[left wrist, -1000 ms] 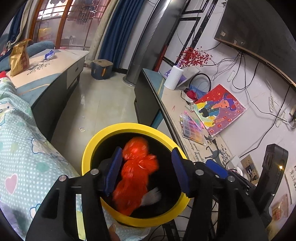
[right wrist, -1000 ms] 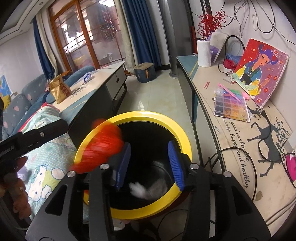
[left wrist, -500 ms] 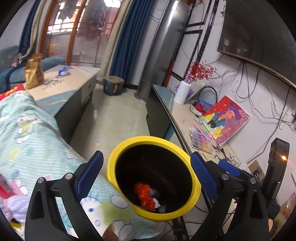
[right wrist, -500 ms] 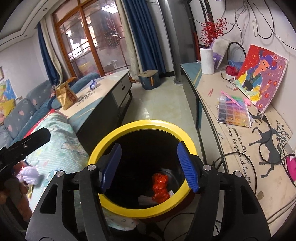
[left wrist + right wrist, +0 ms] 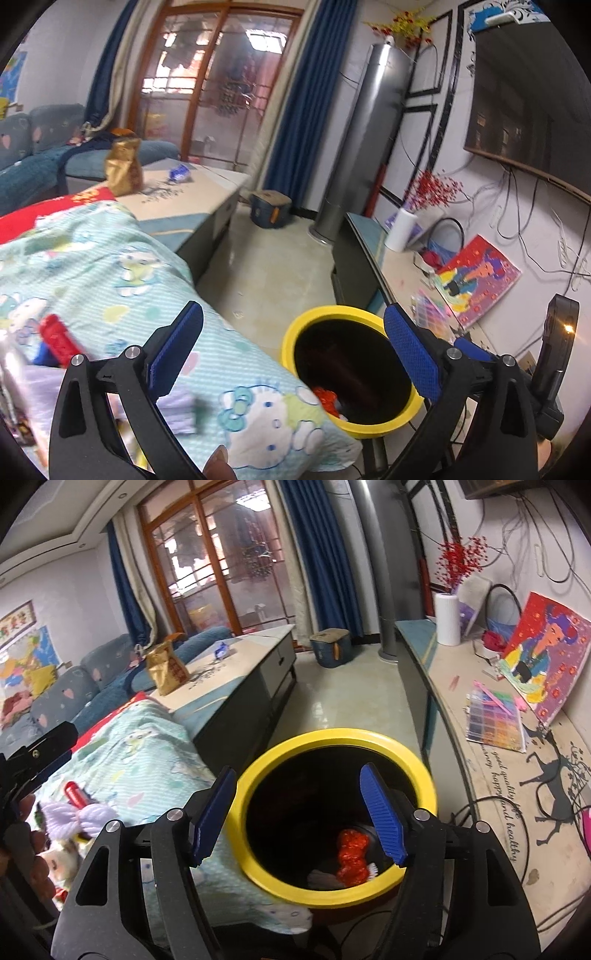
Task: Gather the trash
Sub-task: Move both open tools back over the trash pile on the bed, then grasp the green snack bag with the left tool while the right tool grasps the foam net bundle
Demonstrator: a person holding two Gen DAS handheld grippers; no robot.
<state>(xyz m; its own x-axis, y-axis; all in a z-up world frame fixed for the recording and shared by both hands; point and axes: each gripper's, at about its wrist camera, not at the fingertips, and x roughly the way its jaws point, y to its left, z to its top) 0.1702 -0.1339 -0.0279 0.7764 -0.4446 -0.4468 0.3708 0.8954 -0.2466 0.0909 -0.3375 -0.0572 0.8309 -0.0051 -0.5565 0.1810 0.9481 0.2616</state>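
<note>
A yellow-rimmed black bin [image 5: 424, 775] stands beside a quilt-covered surface; it also shows in the left wrist view [image 5: 295, 328]. A red crumpled wrapper [image 5: 352, 856] and white paper [image 5: 321, 878] lie at its bottom; the wrapper shows in the left wrist view [image 5: 327, 398]. My right gripper [image 5: 299, 816] is open and empty above the bin. My left gripper [image 5: 291, 354] is open and empty, over the quilt edge left of the bin. On the quilt lie a red item [image 5: 59, 339] and a purple bow-shaped piece [image 5: 74, 816].
The Hello Kitty quilt [image 5: 129, 280] fills the left. A low table [image 5: 251, 657] holds a gold bag [image 5: 166, 668] and a blue wrapper [image 5: 221, 650]. A side counter [image 5: 498, 775] at right carries a painting, a bead box and cables.
The red wrapper dropped from my left gripper into the bin. My left gripper opened wide and swung left toward the quilt. My right gripper opened wider and pulled back slightly.
</note>
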